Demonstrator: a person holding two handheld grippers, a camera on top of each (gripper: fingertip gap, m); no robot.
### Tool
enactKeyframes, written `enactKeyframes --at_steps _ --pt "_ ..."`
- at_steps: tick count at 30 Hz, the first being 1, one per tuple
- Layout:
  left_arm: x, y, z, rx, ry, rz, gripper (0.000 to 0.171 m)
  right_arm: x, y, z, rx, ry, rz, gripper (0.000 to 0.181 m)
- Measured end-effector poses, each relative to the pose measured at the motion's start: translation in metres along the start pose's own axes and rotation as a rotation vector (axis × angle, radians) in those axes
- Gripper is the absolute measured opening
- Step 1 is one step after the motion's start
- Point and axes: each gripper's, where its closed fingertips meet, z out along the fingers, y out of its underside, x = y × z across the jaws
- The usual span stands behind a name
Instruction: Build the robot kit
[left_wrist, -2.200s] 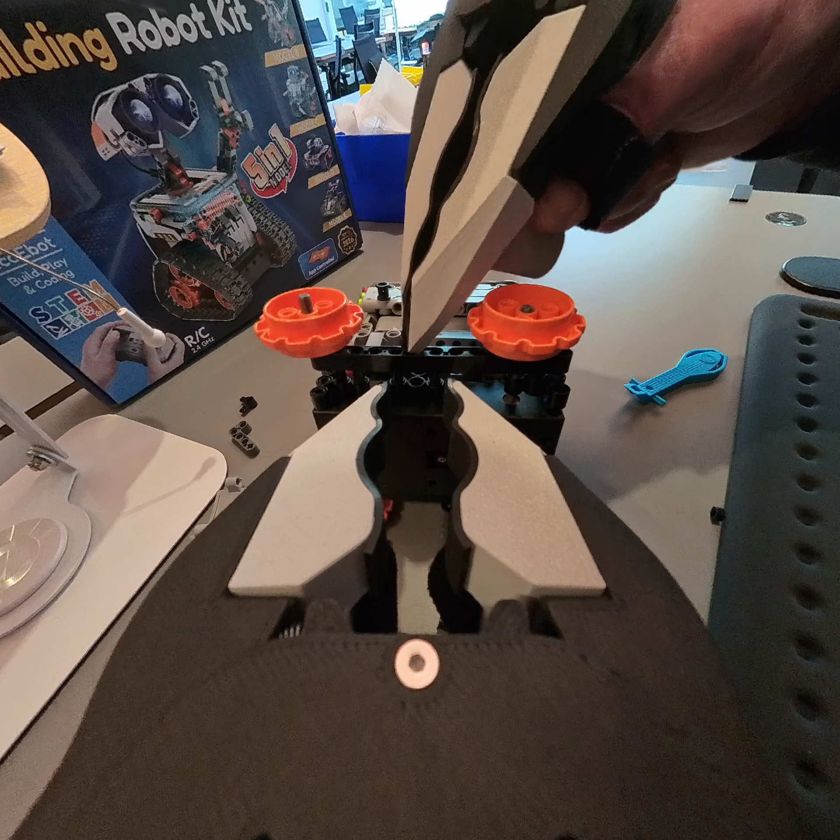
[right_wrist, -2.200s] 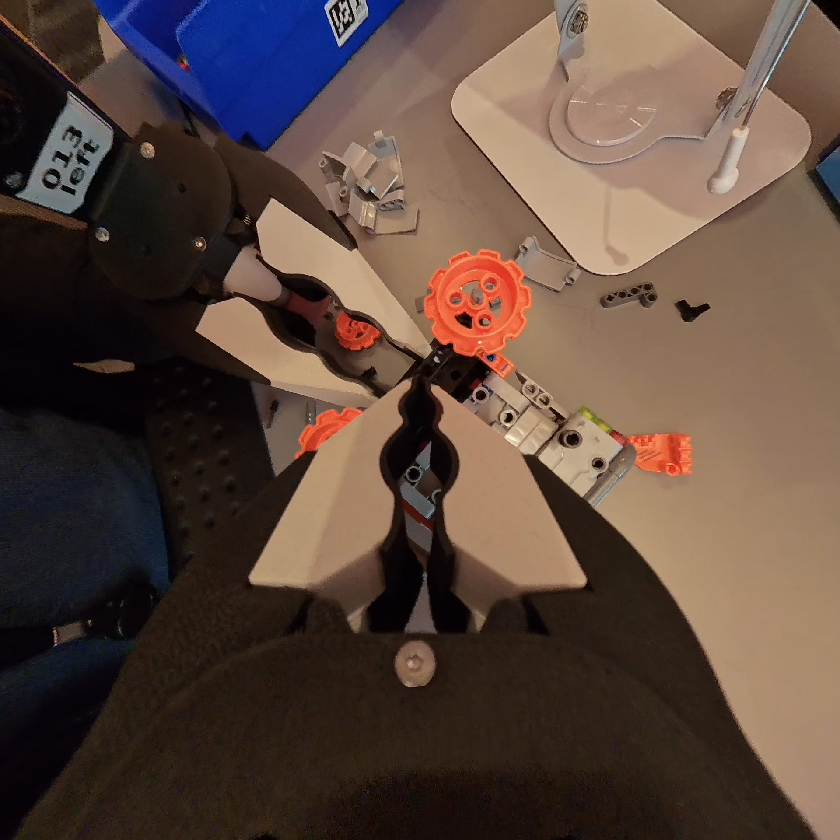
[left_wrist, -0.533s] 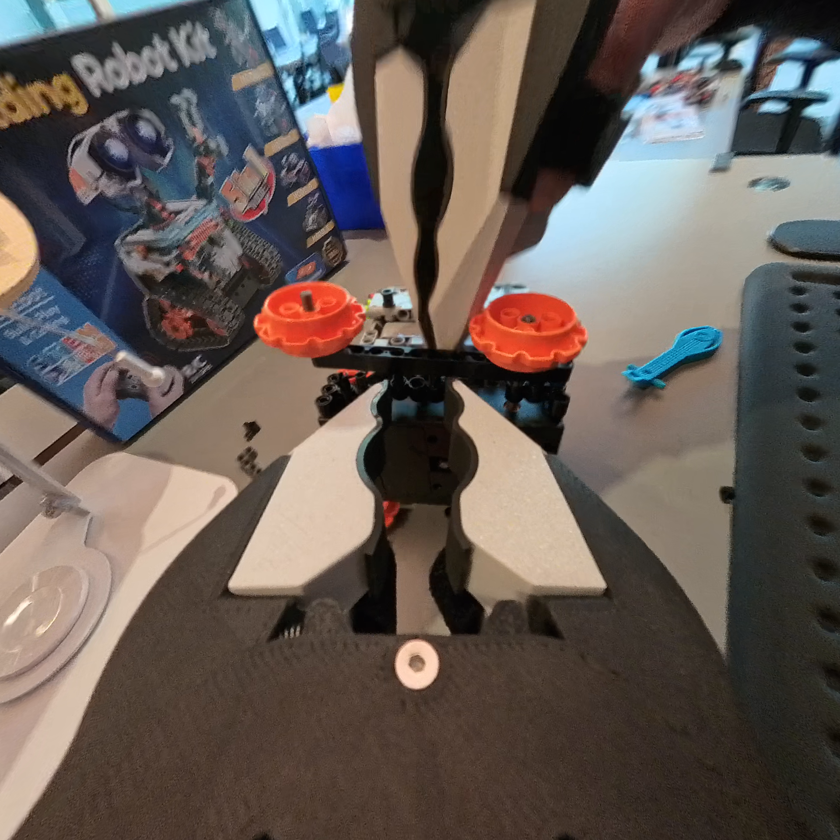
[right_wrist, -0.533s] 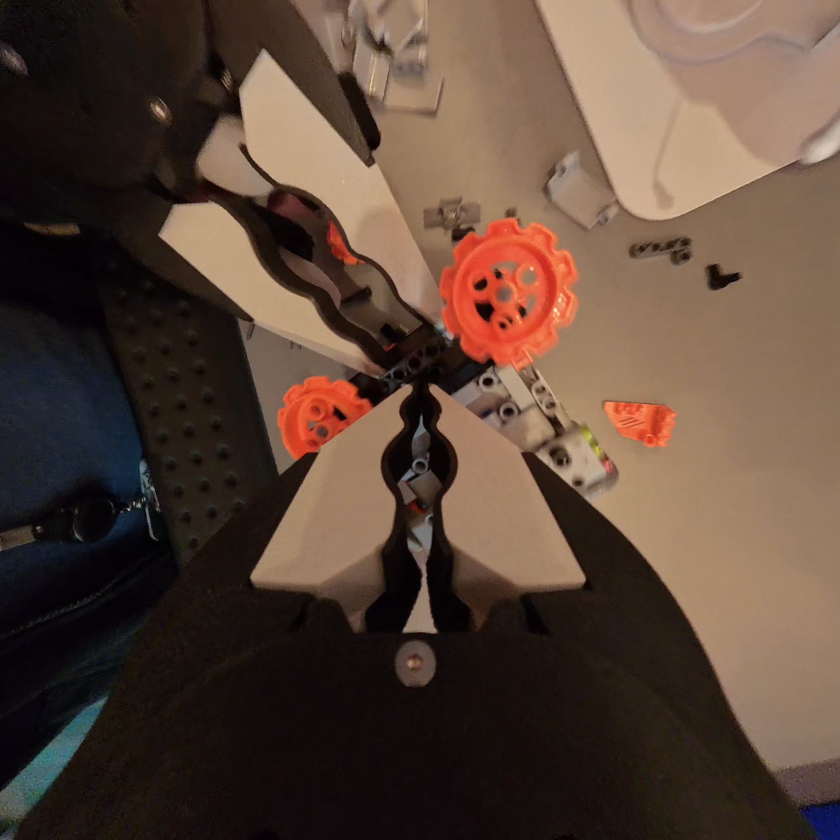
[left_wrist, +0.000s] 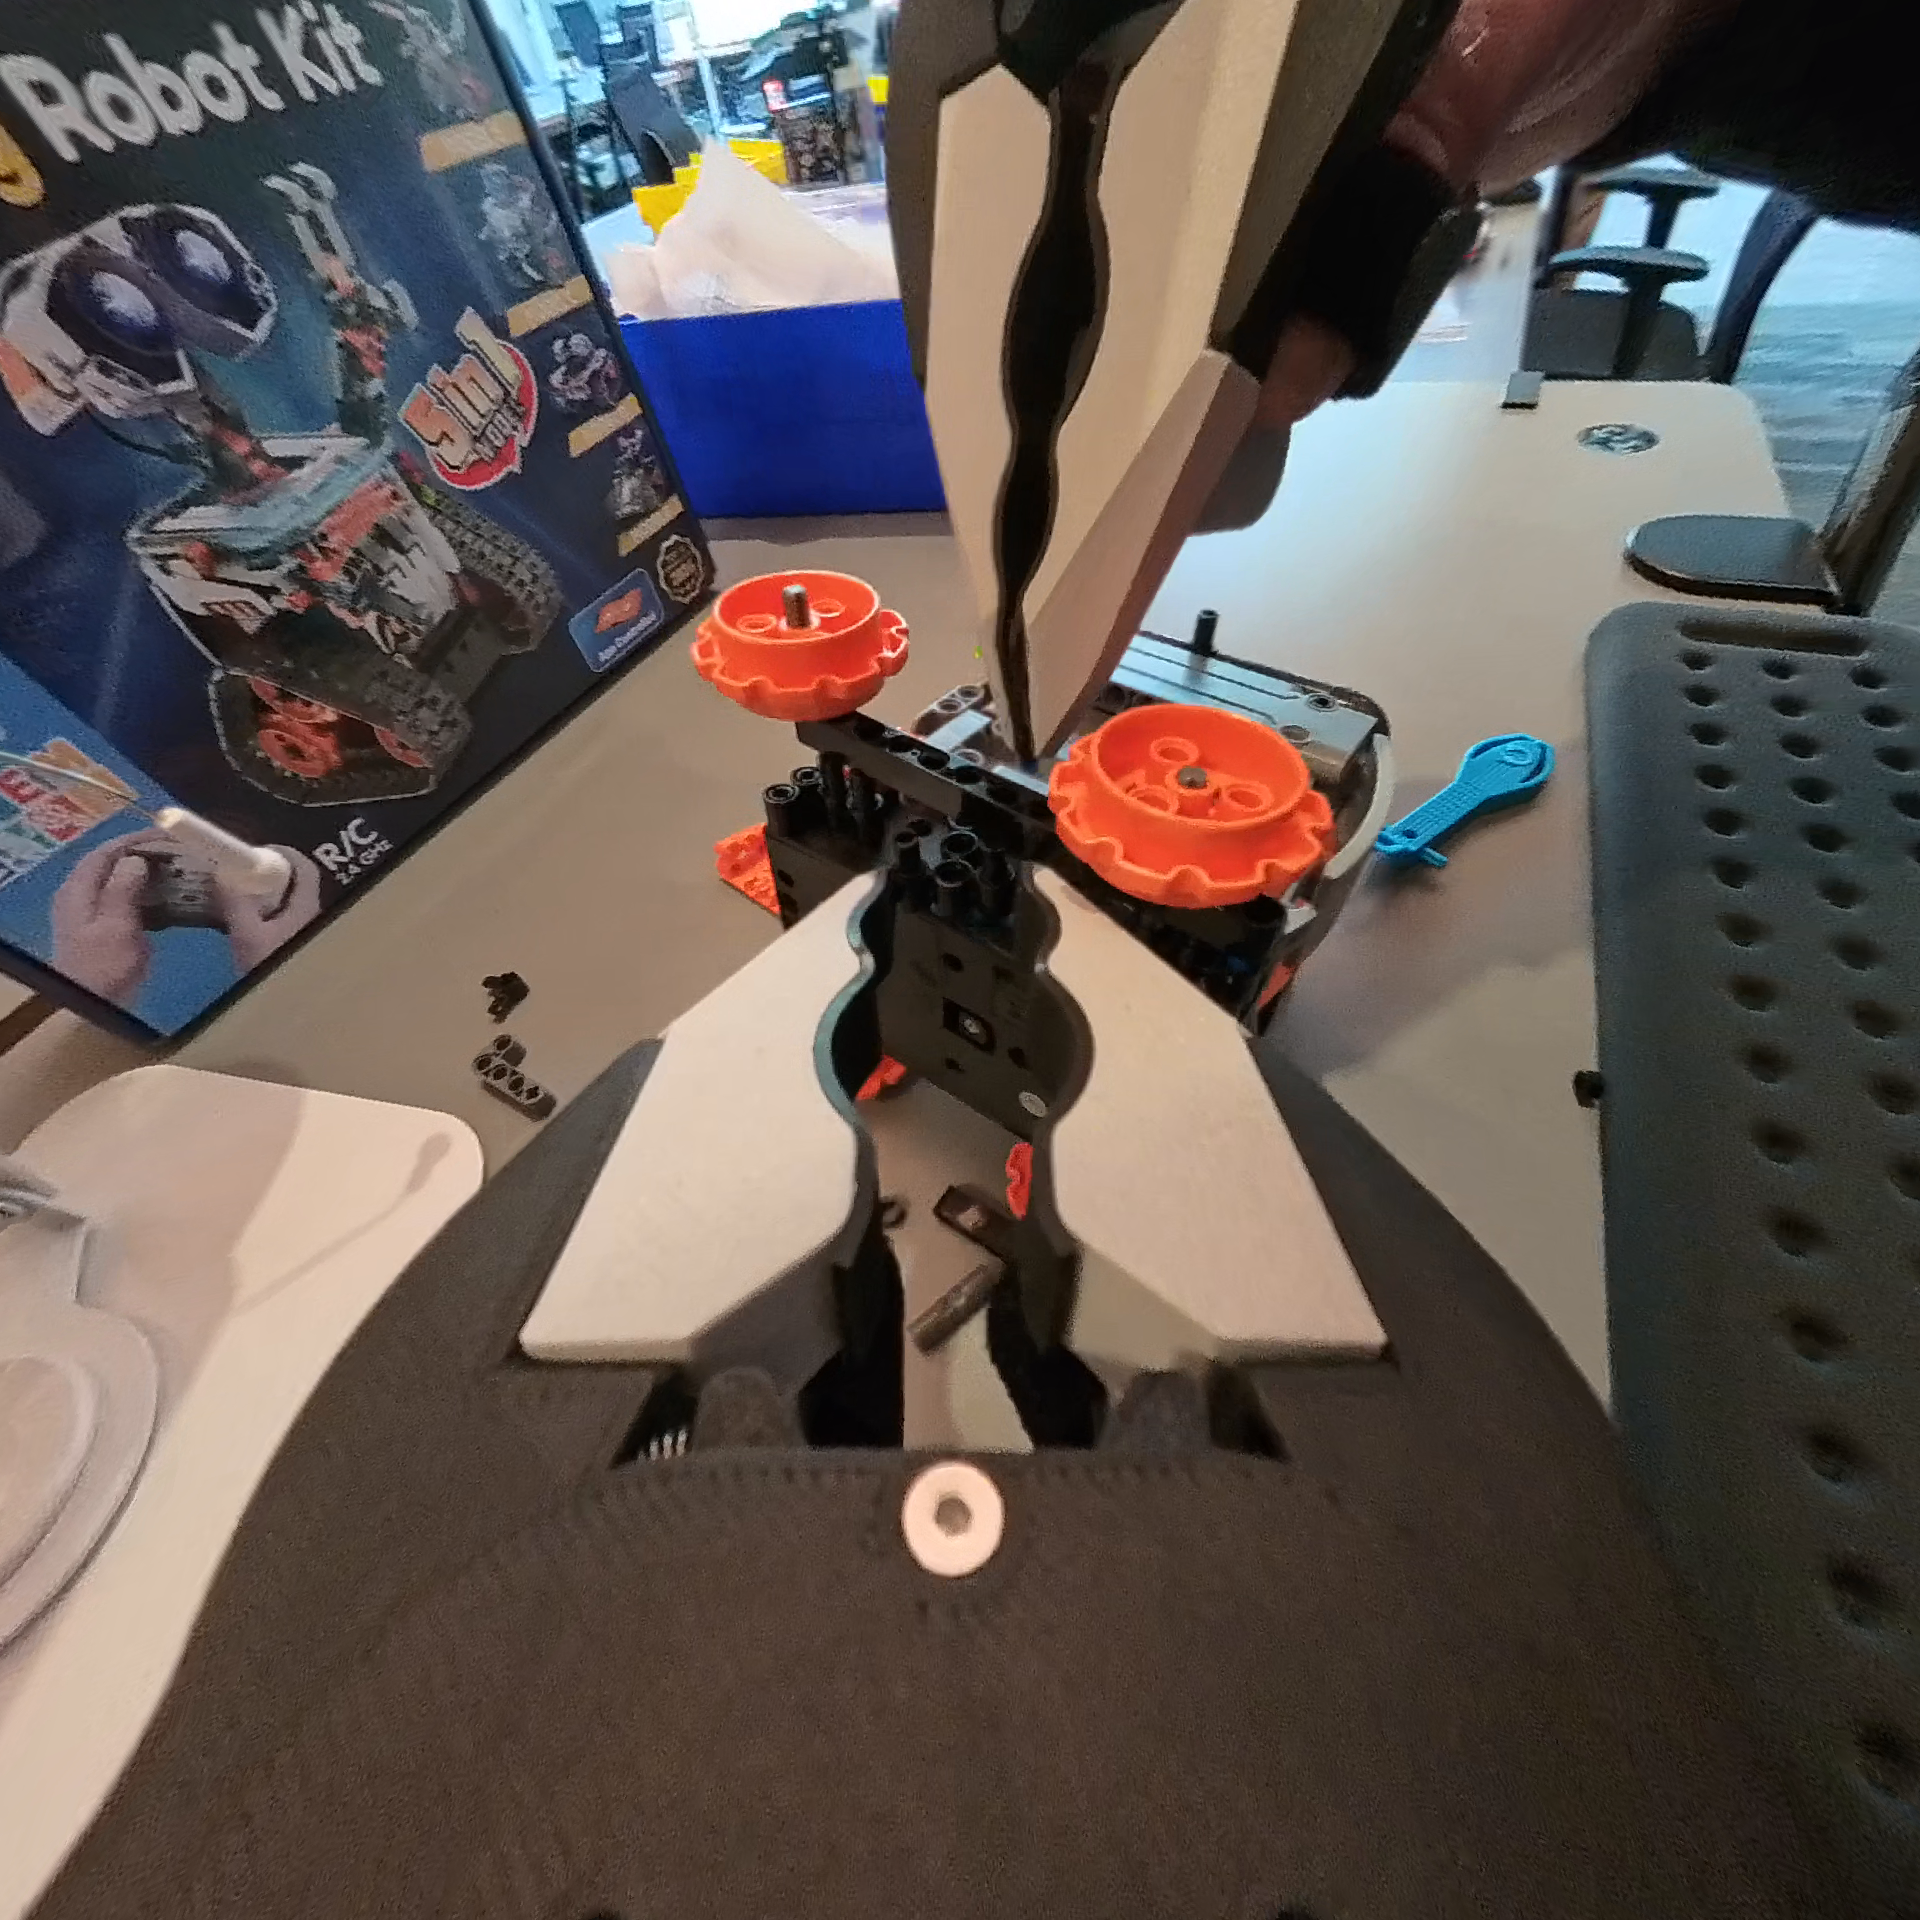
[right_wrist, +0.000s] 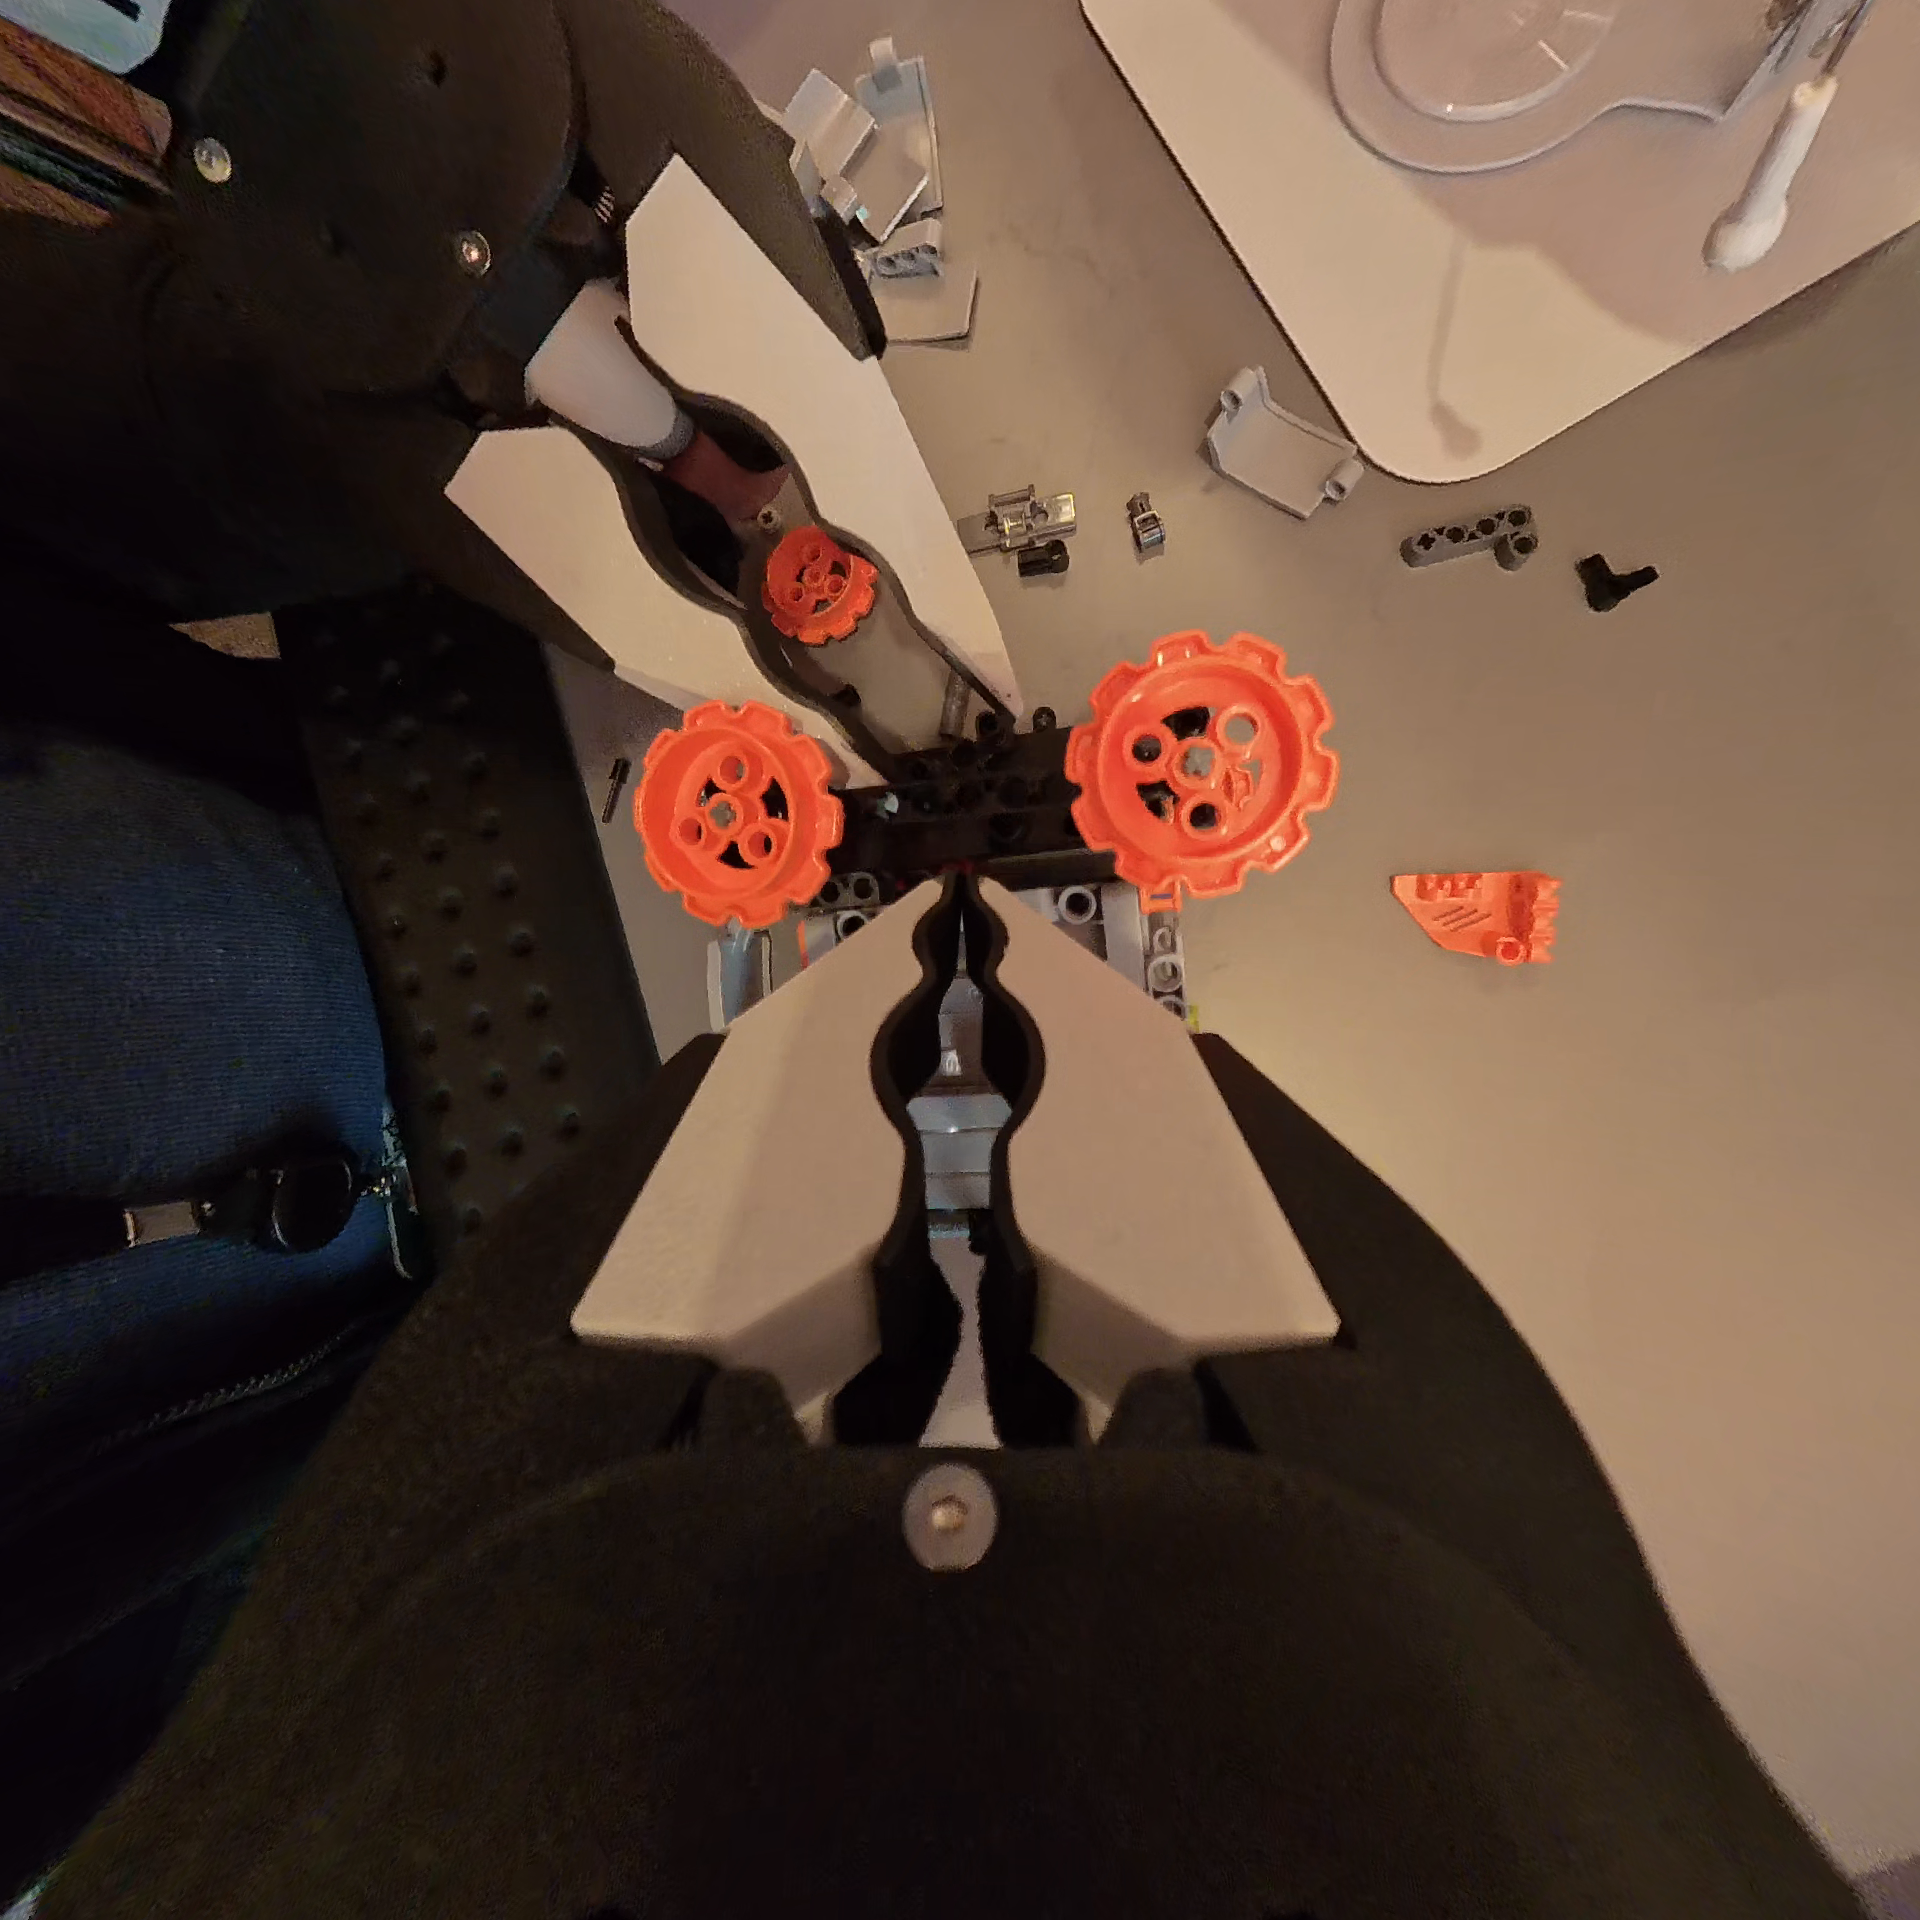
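Item: partly built black and grey plastic brick model (left_wrist: 1049, 894) on a grey tabletop (left_wrist: 1403, 582), with a black perforated crossbeam (left_wrist: 914, 774) along its top and an orange toothed plastic wheel at each end.

Left gripper (left_wrist: 951, 914): fingers clamped on the model's black block near the camera, just below the crossbeam.

Right gripper (right_wrist: 958, 883): fingers pressed together, tips coming down from above onto the crossbeam's middle, between the left orange wheel (left_wrist: 798, 649) and the right orange wheel (left_wrist: 1190, 805). Whether a small part is pinched in the tips cannot be told.

Nearby:
- third, smaller orange toothed wheel (right_wrist: 818, 584), seen through the left gripper's fingers in the right wrist view
- orange angled panel piece (right_wrist: 1475, 916), lying apart to the right
- loose grey panels (right_wrist: 1278, 447) and small black pins (right_wrist: 1616, 582), far side
- blue plastic separator tool (left_wrist: 1470, 795), right of the model
- printed kit box (left_wrist: 260, 468), standing far left
- blue bin (left_wrist: 779, 405), behind

Risks, as judged:
- Downward force on the thin beam may tilt the model in the left grip or pop a wheel off its axle.
- Tips sit close to the right wheel; a sideways slip could knock it.
- Loose pins beneath the model could be scattered or lost.
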Motion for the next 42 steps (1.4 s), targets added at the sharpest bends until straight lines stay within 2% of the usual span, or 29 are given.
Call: enactKeyframes --at_steps 5,10,14,16,18,21,23,26,30,36,38,40,42 --pt "-0.002 0.001 0.0 -0.005 0.006 0.003 0.022 0.003 -0.005 -0.003 0.117 0.01 0.046 0.005" --pt "-0.013 0.004 -0.019 -0.002 -0.013 -0.048 0.022 0.005 -0.003 -0.005 0.174 0.011 0.088 0.011" --pt "-0.028 0.041 -0.036 -0.142 -0.045 -0.064 0.022 0.003 0.004 -0.01 0.22 0.016 0.114 0.009" --pt "-0.024 0.053 -0.035 -0.206 -0.02 -0.073 0.022 0.002 0.01 -0.007 0.221 0.022 0.121 0.011" --pt "-0.019 0.077 -0.03 -0.316 0.008 -0.079 0.023 -0.003 0.013 -0.003 0.215 0.018 0.115 0.012" --pt "-0.014 0.101 -0.026 -0.39 0.032 -0.121 0.023 -0.008 0.018 0.002 0.197 0.044 0.078 0.016" --pt "-0.015 0.098 -0.027 -0.381 0.025 -0.1 0.024 -0.013 0.017 0.0 0.219 0.057 0.058 0.02" --pt "-0.018 0.104 -0.032 -0.417 0.013 -0.088 0.041 -0.025 0.015 -0.007 0.271 0.059 0.029 0.025" --pt "-0.018 0.089 -0.042 -0.371 0.011 -0.091 0.05 -0.042 0.013 -0.004 0.279 0.071 -0.006 0.036" --pt "0.032 0.013 -0.027 -0.132 0.174 0.058 0.052 -0.05 0.0 0.0 0.339 0.115 0.015 0.05" --pt "0.033 0.014 -0.016 -0.153 0.159 0.092 0.051 -0.047 -0.002 0.001 0.34 0.147 0.022 0.052" --pt "0.034 0.007 -0.011 -0.114 0.164 0.069 0.052 -0.043 -0.005 0.001 0.357 0.159 0.056 0.05" --pt "0.038 -0.002 -0.009 -0.059 0.179 0.066 0.04 -0.038 -0.008 0.001 0.375 0.18 0.064 0.043"
